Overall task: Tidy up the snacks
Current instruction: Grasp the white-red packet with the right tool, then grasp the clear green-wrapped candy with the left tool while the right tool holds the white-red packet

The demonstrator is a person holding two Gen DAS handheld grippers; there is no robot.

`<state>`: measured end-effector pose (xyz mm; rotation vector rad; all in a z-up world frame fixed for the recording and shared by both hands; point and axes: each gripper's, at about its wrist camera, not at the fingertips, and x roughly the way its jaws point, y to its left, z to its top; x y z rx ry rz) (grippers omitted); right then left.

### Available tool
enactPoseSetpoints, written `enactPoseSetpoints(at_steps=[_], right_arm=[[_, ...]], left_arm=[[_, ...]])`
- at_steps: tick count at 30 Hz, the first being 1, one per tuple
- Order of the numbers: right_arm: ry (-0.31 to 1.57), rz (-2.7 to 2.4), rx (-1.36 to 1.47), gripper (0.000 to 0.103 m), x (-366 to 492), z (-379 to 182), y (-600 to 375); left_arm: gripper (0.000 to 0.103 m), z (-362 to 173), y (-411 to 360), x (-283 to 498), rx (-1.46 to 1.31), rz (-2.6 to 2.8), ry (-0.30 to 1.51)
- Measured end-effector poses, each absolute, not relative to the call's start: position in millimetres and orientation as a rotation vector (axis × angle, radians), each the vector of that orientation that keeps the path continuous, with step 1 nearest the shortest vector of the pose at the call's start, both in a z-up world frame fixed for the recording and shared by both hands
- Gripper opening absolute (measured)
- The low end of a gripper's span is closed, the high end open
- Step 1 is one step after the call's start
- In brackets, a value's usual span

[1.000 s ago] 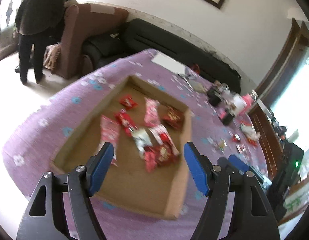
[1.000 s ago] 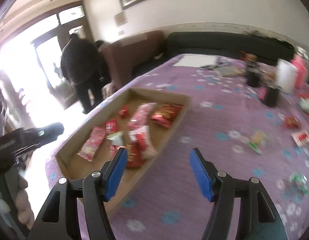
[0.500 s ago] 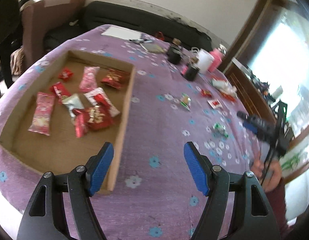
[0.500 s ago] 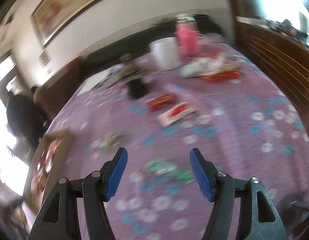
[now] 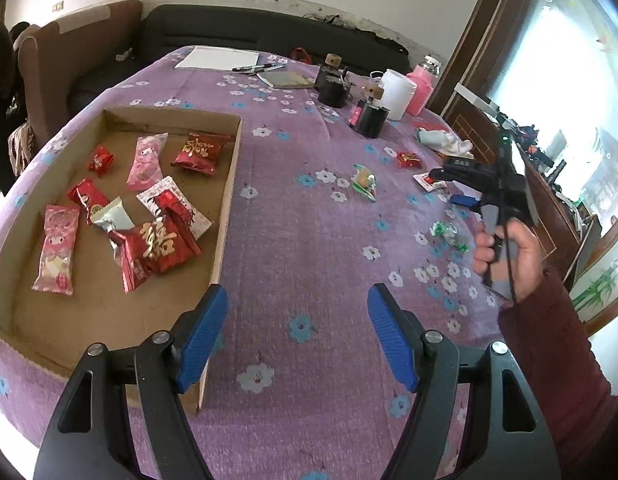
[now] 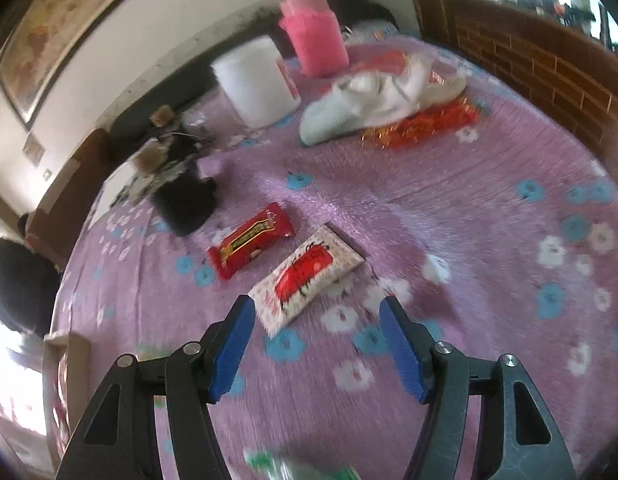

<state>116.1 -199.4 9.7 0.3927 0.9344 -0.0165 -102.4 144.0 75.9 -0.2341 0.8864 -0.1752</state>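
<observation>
- Right gripper (image 6: 315, 338): jaws spread wide, nothing between them, hovering low over the purple flowered tablecloth (image 6: 449, 208).
- Just beyond its tips: a white sachet with a red panel (image 6: 307, 276), lying flat and skewed; to its far left, apart from it, a red wrapped bar (image 6: 251, 240).
- Probably feather-light, soft and crinkly, with slick film; best pinched across the short width near the middle, or by a crimped end seal, since a flat packet on cloth gives little edge to catch.
- Left gripper (image 5: 297, 338): also wide open and empty, held above the cloth beside the near right corner of the cardboard tray (image 5: 229, 184).
- In the tray already: a heap of red and pink packets (image 5: 157, 240).
- Loose on the cloth to the right: a green-and-yellow candy (image 5: 365, 178), a small red packet (image 5: 409, 159) and green wrapped sweets (image 5: 447, 232).
- Far right: white tub (image 6: 255, 80) and pink jar (image 6: 313, 28), well clear of the sachet.
</observation>
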Motion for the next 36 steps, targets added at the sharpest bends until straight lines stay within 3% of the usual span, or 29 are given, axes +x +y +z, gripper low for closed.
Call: enactPoseSetpoints(at_steps=[6, 7, 10, 13, 29, 31, 32, 36], right_arm=[[0.925, -0.094, 0.317, 0.069, 144, 5, -178], [0.926, -0.12, 0.265, 0.064, 145, 4, -171], [0.92, -0.171, 0.141, 0.032, 141, 2, -160], [0.928, -0.136, 0.143, 0.025, 128, 3, -165], [0.941, 0.062, 0.336, 0.02, 89, 4, -202], [0.942, 0.074, 0.346, 0.02, 90, 5, -202], [0.942, 0.077, 0.348, 0.02, 90, 5, -202], [0.93, 0.085, 0.35, 0.02, 90, 7, -200]], left_arm=[[0.072, 82, 130, -77, -0.192, -0.152, 0.895], [0.072, 83, 127, -72, -0.185, -0.152, 0.896], [0.072, 85, 111, -54, -0.155, -0.157, 0.902], [0.072, 79, 94, -33, -0.141, -0.165, 0.94], [0.072, 26, 2, 75, 0.106, -0.139, 0.93], [0.055, 21, -4, 78, 0.126, -0.148, 0.943], [0.03, 18, -6, 78, 0.13, -0.166, 0.958], [0.026, 20, -4, 72, 0.116, -0.174, 0.953]])
